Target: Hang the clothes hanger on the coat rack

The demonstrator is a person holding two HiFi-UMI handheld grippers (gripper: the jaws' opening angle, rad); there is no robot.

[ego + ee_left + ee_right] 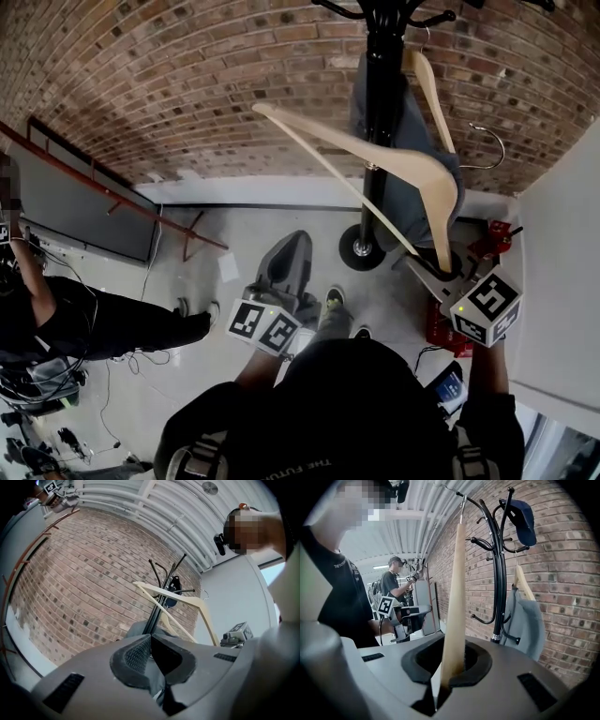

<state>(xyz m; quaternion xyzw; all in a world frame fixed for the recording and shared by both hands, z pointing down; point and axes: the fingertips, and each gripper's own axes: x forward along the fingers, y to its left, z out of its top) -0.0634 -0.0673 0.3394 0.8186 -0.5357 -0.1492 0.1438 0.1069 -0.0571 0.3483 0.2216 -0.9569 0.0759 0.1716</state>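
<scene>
My right gripper (450,670) is clamping its jaws on the lower end of the wooden hanger (457,588), which is rising edge-on in front of the black coat rack (502,573). Only this view is showing the navy cap (524,520) on a top prong. My left gripper (151,651) is keeping its jaws together on nothing. Only the head view is showing the hanger's metal hook (501,142), which is pointing into the air right of the pole, beside a grey garment (412,192) hanging on the rack. A pale floor (234,234) is meeting a brick wall (141,84), and another person (94,323) is waiting at the left.
</scene>
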